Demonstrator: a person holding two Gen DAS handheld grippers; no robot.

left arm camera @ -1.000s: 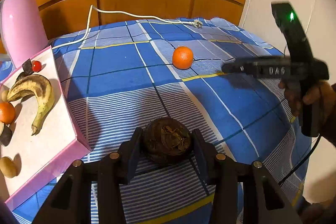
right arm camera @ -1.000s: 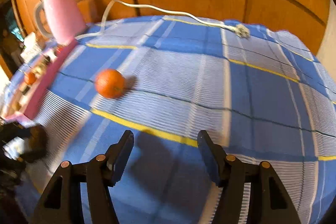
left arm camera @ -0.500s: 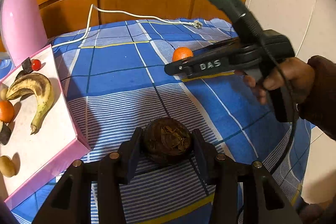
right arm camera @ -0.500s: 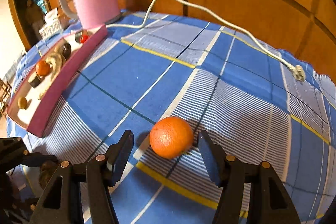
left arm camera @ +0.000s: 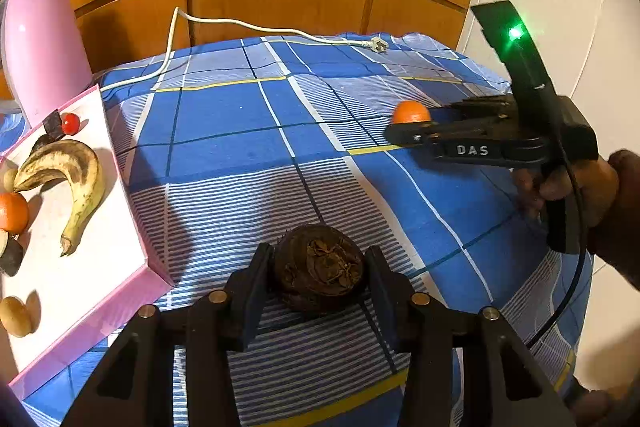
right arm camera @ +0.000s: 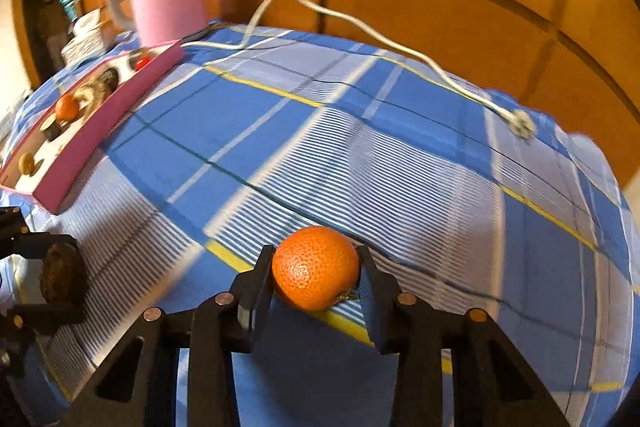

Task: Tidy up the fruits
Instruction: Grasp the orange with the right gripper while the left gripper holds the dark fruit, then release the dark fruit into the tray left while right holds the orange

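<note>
Now, low in the middle of the right wrist frame, the right gripper (right arm camera: 316,277) is closing its jaws on the orange (right arm camera: 316,268), which sits between both pads on the blue checked cloth (right arm camera: 400,155). At the bottom centre of the left wrist frame the left gripper (left arm camera: 319,277) is clamped on a dark brown fruit (left arm camera: 319,269). At the left edge lies the pink tray (left arm camera: 104,291) with a banana (left arm camera: 76,179)

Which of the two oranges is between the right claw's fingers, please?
The orange on the blue checked cloth; the closing right claw flanks it. The other orange sits in the pink tray.
</note>
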